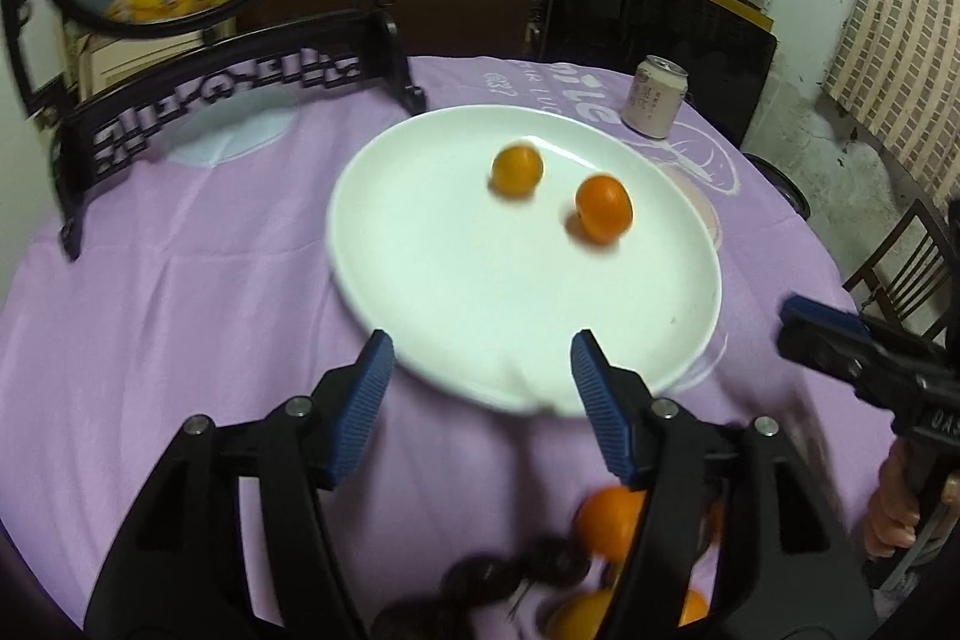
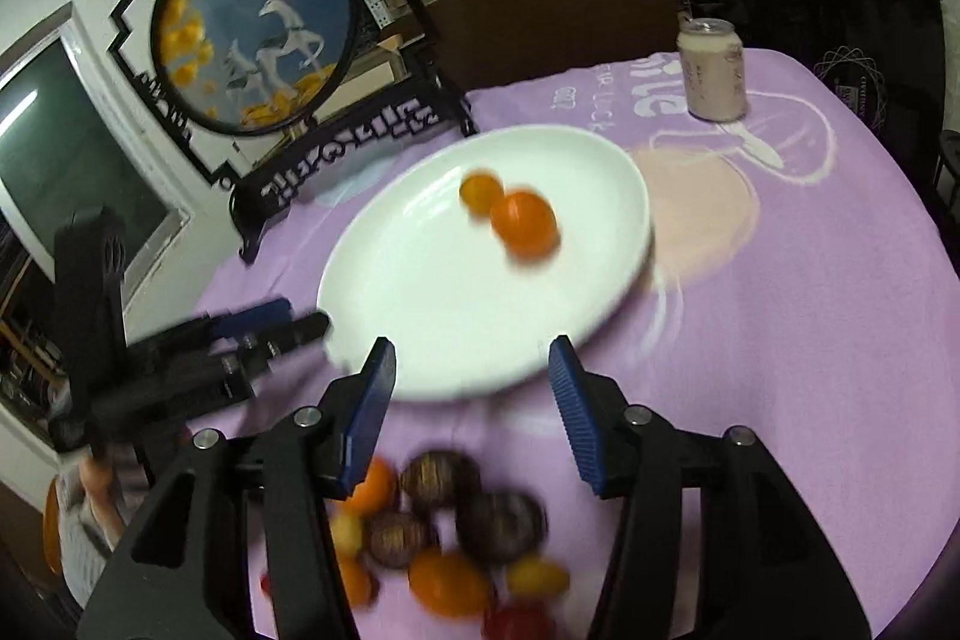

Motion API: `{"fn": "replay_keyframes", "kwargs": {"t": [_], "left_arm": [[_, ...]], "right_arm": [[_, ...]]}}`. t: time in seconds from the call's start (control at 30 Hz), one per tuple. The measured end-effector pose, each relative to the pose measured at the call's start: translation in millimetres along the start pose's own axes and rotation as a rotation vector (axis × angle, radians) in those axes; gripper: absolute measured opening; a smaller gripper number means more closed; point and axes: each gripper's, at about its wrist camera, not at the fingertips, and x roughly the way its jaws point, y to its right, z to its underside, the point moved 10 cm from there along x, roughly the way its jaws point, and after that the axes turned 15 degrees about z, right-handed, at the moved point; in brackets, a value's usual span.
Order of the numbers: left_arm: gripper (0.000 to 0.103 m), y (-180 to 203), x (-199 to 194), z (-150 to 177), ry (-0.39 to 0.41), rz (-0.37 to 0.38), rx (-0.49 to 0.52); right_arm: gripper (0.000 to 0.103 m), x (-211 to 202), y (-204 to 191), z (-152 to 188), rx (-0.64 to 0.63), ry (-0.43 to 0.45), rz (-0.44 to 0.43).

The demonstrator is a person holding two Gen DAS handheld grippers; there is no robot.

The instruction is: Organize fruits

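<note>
Right wrist view is showing the right gripper (image 2: 471, 376) standing spread and empty; the loose fruit pile (image 2: 444, 538) is lying just below it, nearer than the plate (image 2: 420, 316) ahead, already carrying two oranges (image 2: 522, 223).

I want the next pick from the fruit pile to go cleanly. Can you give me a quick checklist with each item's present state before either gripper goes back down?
1. Left gripper empty, jaws apart: ok.
2. Right gripper empty, jaws apart: ok.
3. White plate has room: ok, only two orange fruits, and, lie on it.
4. Fruit left to sort: ok, a pile of orange, dark purple and yellow fruits lies on the purple tablecloth near the plate's close edge.
5. Fruits on the plate at rest: cannot tell, both look blurred.
6. Drink can out of the way: ok, upright beyond the plate.
</note>
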Motion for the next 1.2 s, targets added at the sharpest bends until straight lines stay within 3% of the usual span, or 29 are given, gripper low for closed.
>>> {"fn": "replay_keyframes", "kwargs": {"t": [0.3,0.6,0.77,0.83,0.97,1.0,1.07,1.13,1.2], "left_arm": [[0.069,-13.5,-45.3,67.7,-0.024,-0.083,0.018],[0.069,-14.9,-41.8,116.7,-0.124,-0.093,0.059],[0.069,-13.8,-33.3,118.1,-0.129,-0.11,0.081],[0.066,-13.7,-31.7,115.9,-0.121,-0.111,0.086],[0.044,-5.0,-29.5,113.9,-0.121,-0.083,0.109],[0.043,-2.3,-29.4,114.2,-0.122,-0.083,0.118],[0.043,-1.0,-29.3,114.3,-0.122,-0.086,0.122],[0.043,0.9,-31.7,113.5,-0.115,-0.064,0.107],[0.043,2.5,-38.8,108.7,-0.09,-0.055,0.099]], "right_arm": [[0.056,-34.0,22.0,77.0,-0.025,-0.029,0.059],[0.061,-40.8,18.0,93.0,-0.075,-0.019,0.09],[0.061,-33.9,18.3,103.0,-0.11,-0.048,0.124],[0.061,-28.3,17.9,107.2,-0.128,-0.066,0.141],[0.061,-21.5,19.1,108.9,-0.16,-0.055,0.189],[0.061,-20.4,19.4,107.8,-0.166,-0.05,0.194],[0.042,-17.5,18.2,109.3,-0.167,-0.059,0.185],[0.032,-15.4,15.2,111.2,-0.161,-0.077,0.149],[0.03,-16.1,13.1,112.2,-0.163,-0.081,0.132]]}}
